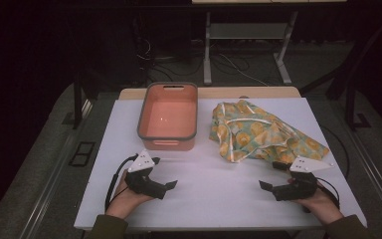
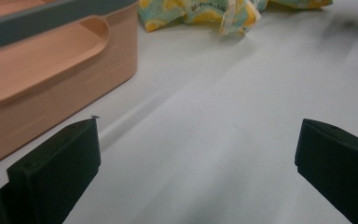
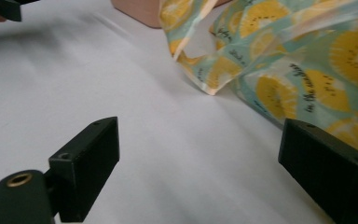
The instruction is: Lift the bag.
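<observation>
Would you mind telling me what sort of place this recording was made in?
Probably a lab or workshop recording station, not a home. A white-topped table stands on grey carpet with loose cables and a metal frame stand behind, and a person's hands hold the left gripper and right gripper.

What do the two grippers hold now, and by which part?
Nothing. The left gripper and right gripper are open above the white table, apart from the cloth.

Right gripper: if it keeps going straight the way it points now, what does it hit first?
Probably the patterned cloth. In the right gripper view it lies ahead and to the right of the open right gripper, with bare white table ahead to the left. Depth is unclear, so it may brush the table first.
</observation>
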`<state>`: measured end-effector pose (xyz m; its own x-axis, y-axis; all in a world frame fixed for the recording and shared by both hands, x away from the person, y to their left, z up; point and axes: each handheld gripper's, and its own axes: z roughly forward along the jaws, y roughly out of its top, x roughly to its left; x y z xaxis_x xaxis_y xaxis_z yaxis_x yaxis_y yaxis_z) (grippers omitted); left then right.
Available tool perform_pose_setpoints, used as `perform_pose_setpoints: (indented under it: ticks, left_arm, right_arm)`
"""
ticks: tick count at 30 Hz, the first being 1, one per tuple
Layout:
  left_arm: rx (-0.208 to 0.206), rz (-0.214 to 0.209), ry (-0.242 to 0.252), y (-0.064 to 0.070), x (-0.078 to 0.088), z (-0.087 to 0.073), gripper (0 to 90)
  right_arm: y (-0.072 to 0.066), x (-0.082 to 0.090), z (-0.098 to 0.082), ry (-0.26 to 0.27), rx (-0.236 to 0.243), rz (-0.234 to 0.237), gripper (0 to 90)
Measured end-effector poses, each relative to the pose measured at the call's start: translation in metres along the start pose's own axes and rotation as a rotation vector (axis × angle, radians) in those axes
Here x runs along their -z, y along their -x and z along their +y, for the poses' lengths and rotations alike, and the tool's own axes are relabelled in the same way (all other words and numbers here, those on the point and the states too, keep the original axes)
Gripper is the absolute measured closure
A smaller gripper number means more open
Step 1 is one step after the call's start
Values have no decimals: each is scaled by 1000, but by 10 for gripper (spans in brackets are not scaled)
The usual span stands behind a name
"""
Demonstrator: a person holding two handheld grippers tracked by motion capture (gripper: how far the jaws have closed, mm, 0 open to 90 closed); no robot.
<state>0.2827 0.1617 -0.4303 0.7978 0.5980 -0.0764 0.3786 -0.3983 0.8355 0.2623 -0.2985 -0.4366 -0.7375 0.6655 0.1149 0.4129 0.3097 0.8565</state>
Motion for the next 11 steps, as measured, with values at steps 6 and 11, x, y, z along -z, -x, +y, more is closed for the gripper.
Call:
perform_pose_setpoints:
  ticks: [6, 11]
  left_arm:
    - [-4, -4, -27, 1, -5, -3, 0]
    - [-4, -12, -24, 1, -5, -3, 0]
  right_arm:
    - [-3, -7, -3, -34, 29, 18, 120]
    - [-2, -6, -2, -28, 32, 14, 120]
